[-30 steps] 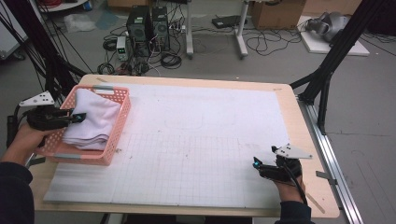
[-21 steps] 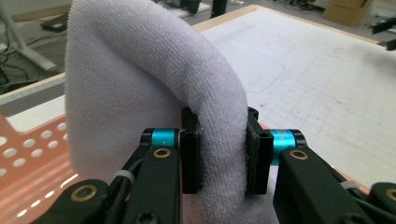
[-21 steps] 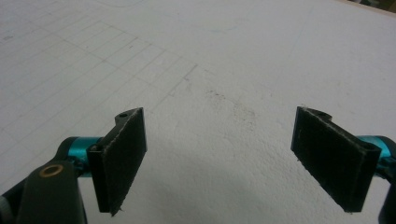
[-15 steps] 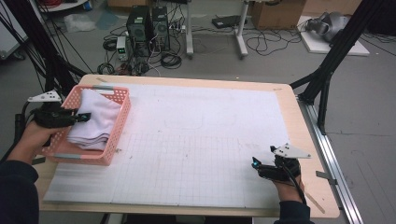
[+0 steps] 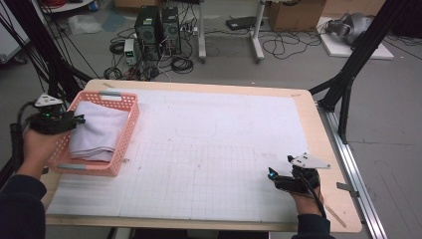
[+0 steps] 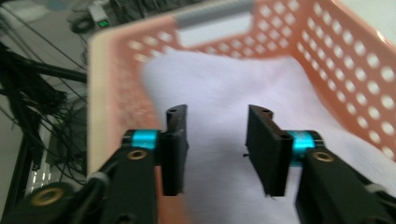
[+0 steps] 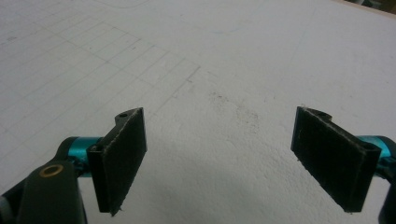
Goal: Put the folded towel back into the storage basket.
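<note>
Hovering your left claw (image 6: 217,149), jaws spread, over the folded white cloth (image 5: 97,132) inside the pink perforated plastic basket (image 5: 127,127) at the worktop's (image 5: 224,149) left edge; your right claw (image 5: 272,175) rests spread wide, holding nothing.

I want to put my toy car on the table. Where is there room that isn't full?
Lots of room: the white gridded mat is bare from the pink basket across to the right gripper, and along the far edge. It's crowded only at the left, where the folded white towel lies in the basket and the left gripper hovers.
</note>
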`<state>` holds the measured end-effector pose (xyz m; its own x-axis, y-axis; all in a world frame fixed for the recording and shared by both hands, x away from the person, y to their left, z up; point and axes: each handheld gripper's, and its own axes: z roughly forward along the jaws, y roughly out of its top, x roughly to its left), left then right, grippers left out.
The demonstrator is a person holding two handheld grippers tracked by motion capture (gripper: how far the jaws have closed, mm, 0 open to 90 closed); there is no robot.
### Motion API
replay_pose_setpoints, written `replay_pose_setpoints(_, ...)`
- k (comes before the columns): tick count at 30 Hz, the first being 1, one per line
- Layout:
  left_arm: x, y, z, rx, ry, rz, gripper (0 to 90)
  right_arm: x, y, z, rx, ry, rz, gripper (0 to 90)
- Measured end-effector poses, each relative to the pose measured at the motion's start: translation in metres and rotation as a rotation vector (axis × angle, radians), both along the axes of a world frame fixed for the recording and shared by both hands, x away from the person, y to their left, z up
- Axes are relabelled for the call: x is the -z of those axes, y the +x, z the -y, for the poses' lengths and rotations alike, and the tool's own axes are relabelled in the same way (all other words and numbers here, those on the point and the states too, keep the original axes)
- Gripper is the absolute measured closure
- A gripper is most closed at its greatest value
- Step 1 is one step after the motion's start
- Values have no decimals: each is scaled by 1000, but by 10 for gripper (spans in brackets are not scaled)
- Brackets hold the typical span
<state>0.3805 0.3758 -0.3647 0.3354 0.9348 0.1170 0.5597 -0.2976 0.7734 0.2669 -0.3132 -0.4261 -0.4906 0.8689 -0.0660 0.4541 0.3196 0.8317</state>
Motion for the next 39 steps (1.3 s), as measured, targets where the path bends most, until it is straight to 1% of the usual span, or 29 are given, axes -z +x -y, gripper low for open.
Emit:
replay_pose_setpoints(1, 6, 3, 7, -8, 41, -29, 631, 0, 0, 0, 0, -3, 1, 170)
replay_pose_setpoints(2, 6, 3, 7, -8, 41, -29, 637, 0, 1, -1, -6, -4, 3, 170)
replay_pose_setpoints(3, 13, 7, 13, -44, 88, -73, 635, 0, 0, -1, -5, -4, 0, 170)
replay_pose_setpoints(4, 17, 10, 15, -71, 120, -99, 635, 0, 0, -1, -5, -4, 0, 170)
replay_pose_setpoints(5, 26, 15, 17, -160, 196, -133, 615, 0, 0, -1, -3, -1, 2, 170)
replay_pose_setpoints(6, 30, 18, 16, -190, 219, -150, 600, 0, 0, 0, -3, -2, -1, 170)
replay_pose_setpoints(8, 35, 21, 13, -219, 225, -184, 587, 0, 0, 2, 0, 3, 2, 170)
replay_pose_setpoints(11, 36, 22, 11, -223, 221, -193, 586, 0, 0, 4, 6, 5, 4, 170)
replay_pose_setpoints(12, 33, 21, 11, -223, 193, -177, 583, 0, 0, 5, 5, 7, 5, 170)
replay_pose_setpoints(13, 33, 21, 11, -223, 193, -177, 580, 0, -1, 5, 4, 5, 8, 170)
replay_pose_setpoints(14, 29, 19, 10, -213, 150, -153, 580, 0, -1, 5, 4, 5, 8, 170)
replay_pose_setpoints(15, 26, 16, 9, -193, 89, -127, 571, -1, -1, 5, 4, 5, 9, 170)
replay_pose_setpoints(16, 20, 13, 9, -138, -51, -95, 550, -1, -1, 5, 9, 8, 6, 170)
replay_pose_setpoints(17, 18, 11, 10, -101, -105, -85, 552, -1, -1, 5, 10, 9, 7, 170)
replay_pose_setpoints(18, 18, 11, 10, -101, -105, -85, 552, 0, 0, 4, 6, 6, 7, 170)
replay_pose_setpoints(19, 17, 11, 17, -18, -190, -88, 550, 0, 0, 3, 1, 4, 5, 170)
replay_pose_setpoints(20, 17, 11, 17, -18, -190, -88, 550, 0, 0, 2, -1, 4, 2, 170)
replay_pose_setpoints(21, 25, 14, 25, 15, -104, -145, 547, 0, 0, 1, -3, 1, 4, 170)
replay_pose_setpoints(22, 30, 16, 27, -3, -25, -172, 538, 0, 0, 0, -6, -1, 3, 170)
replay_pose_setpoints(23, 35, 17, 27, -17, 11, -189, 551, -1, 0, -1, -6, 1, 2, 170)
replay_pose_setpoints(25, 37, 18, 26, -56, 18, -189, 572, -1, 0, -1, -4, 3, 0, 170)
replay_pose_setpoints(28, 41, 20, 26, -45, 40, -193, 575, 0, 0, 2, -2, 3, 3, 170)
replay_pose_setpoints(30, 43, 20, 27, -49, -5, -197, 571, 0, 0, 3, 2, 7, 4, 170)
replay_pose_setpoints(33, 44, 19, 29, -27, -28, -204, 579, 0, 0, 2, -2, 5, 4, 170)
replay_pose_setpoints(34, 45, 20, 31, 10, -97, -222, 595, 0, 1, 1, -5, 5, 5, 170)
replay_pose_setpoints(36, 46, 21, 35, 91, -195, -235, 630, 0, 1, 0, -9, 3, 1, 170)
replay_pose_setpoints(37, 47, 21, 38, 112, -190, -225, 637, 0, 2, 0, -11, 1, 3, 170)
replay_pose_setpoints(38, 47, 22, 40, 106, -165, -215, 642, 0, 2, -1, -10, 1, 4, 170)
replay_pose_setpoints(39, 47, 22, 40, 106, -165, -215, 643, 0, 2, 0, -10, 2, 4, 170)
